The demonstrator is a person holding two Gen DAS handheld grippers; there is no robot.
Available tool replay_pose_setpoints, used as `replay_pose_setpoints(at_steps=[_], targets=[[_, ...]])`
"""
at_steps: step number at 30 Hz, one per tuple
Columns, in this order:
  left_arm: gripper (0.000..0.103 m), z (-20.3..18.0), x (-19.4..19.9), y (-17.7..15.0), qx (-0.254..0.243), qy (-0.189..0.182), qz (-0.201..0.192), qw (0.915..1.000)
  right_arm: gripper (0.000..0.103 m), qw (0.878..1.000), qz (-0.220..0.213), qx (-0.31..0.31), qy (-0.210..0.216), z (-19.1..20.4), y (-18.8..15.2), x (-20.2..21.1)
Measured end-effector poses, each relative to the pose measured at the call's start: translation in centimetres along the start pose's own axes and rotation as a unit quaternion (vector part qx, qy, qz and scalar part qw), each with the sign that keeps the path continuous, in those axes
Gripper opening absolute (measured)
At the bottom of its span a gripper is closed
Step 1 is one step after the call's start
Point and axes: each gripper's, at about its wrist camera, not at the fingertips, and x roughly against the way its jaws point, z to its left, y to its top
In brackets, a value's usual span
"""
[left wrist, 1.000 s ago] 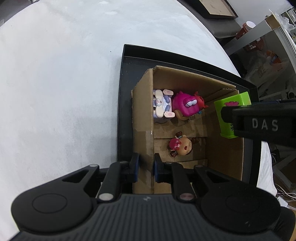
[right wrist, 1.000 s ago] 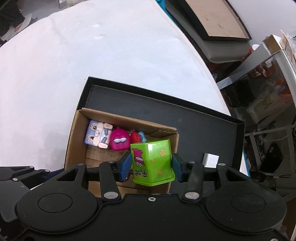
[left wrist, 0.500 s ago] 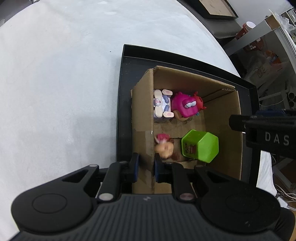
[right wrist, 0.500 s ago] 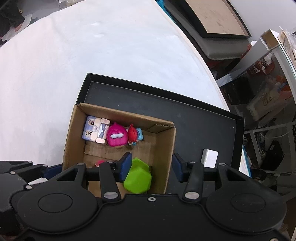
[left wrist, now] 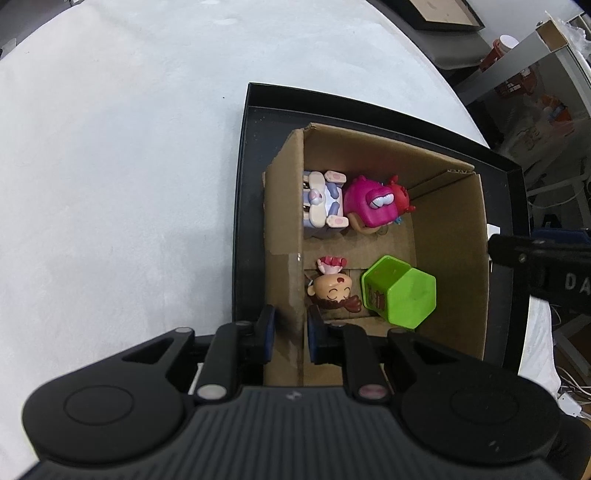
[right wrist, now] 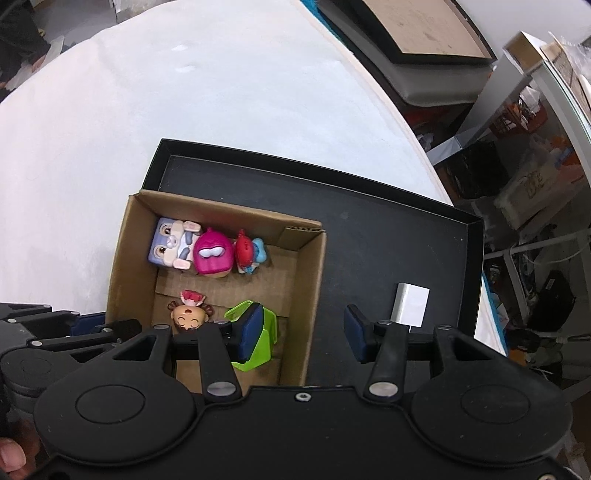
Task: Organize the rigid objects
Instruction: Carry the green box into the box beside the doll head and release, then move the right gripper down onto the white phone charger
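Observation:
A cardboard box point(left wrist: 282, 221) point(right wrist: 314, 266) stands in a black tray point(left wrist: 240, 206) point(right wrist: 388, 236). Inside lie a green hexagonal cup point(left wrist: 400, 291) point(right wrist: 258, 349) on its side, a small doll figure point(left wrist: 334, 290) point(right wrist: 190, 315), a purple-white block toy point(left wrist: 321, 199) point(right wrist: 171, 247), a magenta monster toy point(left wrist: 373, 205) point(right wrist: 214, 256) and a red-blue toy point(right wrist: 249, 253). My left gripper point(left wrist: 290, 334) is shut on the box's near left wall. My right gripper point(right wrist: 301, 332) is open and empty above the box's right wall.
A small white card point(right wrist: 410, 304) lies in the tray right of the box. The white table point(left wrist: 110, 166) spreads left and beyond. Shelves and clutter point(right wrist: 535, 177) stand past the table's right edge. A framed board point(right wrist: 413, 33) lies at the back.
My right gripper opened and let go of the green cup, which dropped into the box and lies on its side by the doll. The right gripper then moved right. The left gripper stayed.

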Motion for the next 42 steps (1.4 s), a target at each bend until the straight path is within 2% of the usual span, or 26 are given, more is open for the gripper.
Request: replay_pose_setpoints(at_steps=[8,10,12,14,19,22,24,31,42], targets=[[0.019,-0.4,-0.1,0.1,0.006,0.017,0.006,0.9998,0.049,1.0,-0.002,-0.02,0.014,-3.0,-0.7,-0.7],[0.024,-0.7,-0.2,0.0,0.005,0.025,0.008,0.9996,0.049,1.0,-0.001,-0.022,0.017,-3.6,-1.0,-0.9],[0.037,-0.8,-0.4,0.0,0.002,0.027,0.01,0.9996,0.049,1.0,-0.001,-0.023,0.018,-4.2,-1.2,-1.2],[0.043,-1.0,-0.5,0.0,0.001,0.032,0.01,0.9994,0.049,0.999,0.001,-0.026,0.021,-4.9,-1.3,-1.6],[0.053,-1.1,-0.5,0.3,0.007,0.041,0.007,0.9991,0.05,0.999,0.005,-0.036,0.026,-6.4,-1.6,-2.5],[0.058,-1.2,-0.5,0.4,0.011,0.048,0.008,0.9988,0.059,0.999,0.004,-0.037,0.029,-7.2,-1.8,-3.1],[0.061,-1.2,-0.7,0.5,0.011,0.051,0.009,0.9986,0.06,0.999,0.005,-0.039,0.032,-7.6,-1.9,-3.5],[0.066,-1.5,-1.3,0.7,0.012,0.062,0.011,0.998,0.071,0.997,0.012,-0.05,0.05,-9.0,-2.2,-5.1],[0.068,-1.9,-1.4,0.7,0.006,0.071,0.017,0.9973,0.072,0.995,0.023,-0.064,0.074,-10.9,-3.0,-8.3]])
